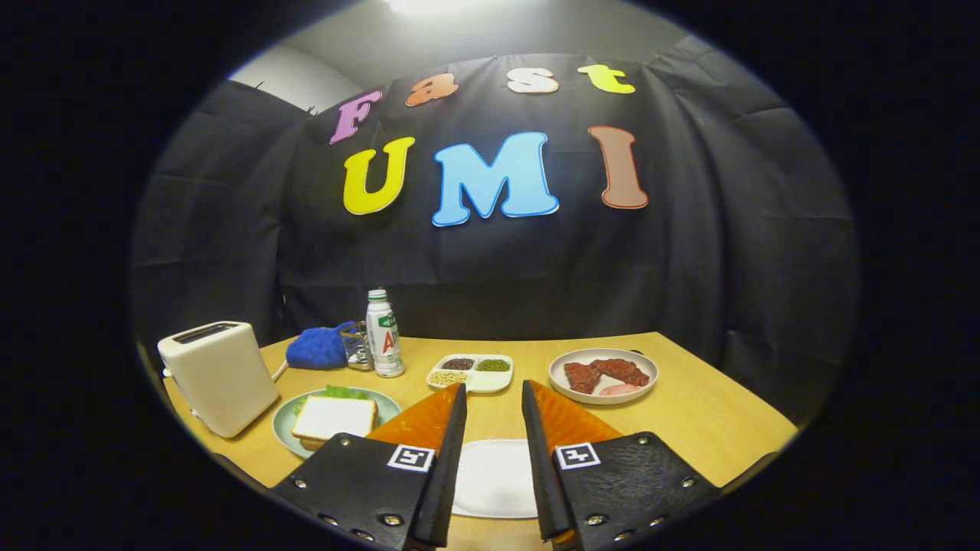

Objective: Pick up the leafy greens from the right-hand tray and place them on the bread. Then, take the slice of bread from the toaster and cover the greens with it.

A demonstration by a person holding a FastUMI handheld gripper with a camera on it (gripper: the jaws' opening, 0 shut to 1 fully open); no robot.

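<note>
Over by the toaster [220, 376], the green plate [287, 427] holds one bread slice [334, 417] on top of leafy greens [342, 392], so the sandwich looks assembled. Jaws hang apart, holding nothing, above a white tray [494, 478]. One counter [704, 413], one bottle [383, 334], one meat plate [603, 375].

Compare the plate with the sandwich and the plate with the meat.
The green plate sits beside the toaster, left of the fingers; the white plate sits beyond the right finger. The green plate holds bread stacked over leafy greens; the white plate holds dark red meat pieces lying flat. Both are round and rest on the wooden table. The gripper is open, holding nothing.
</note>
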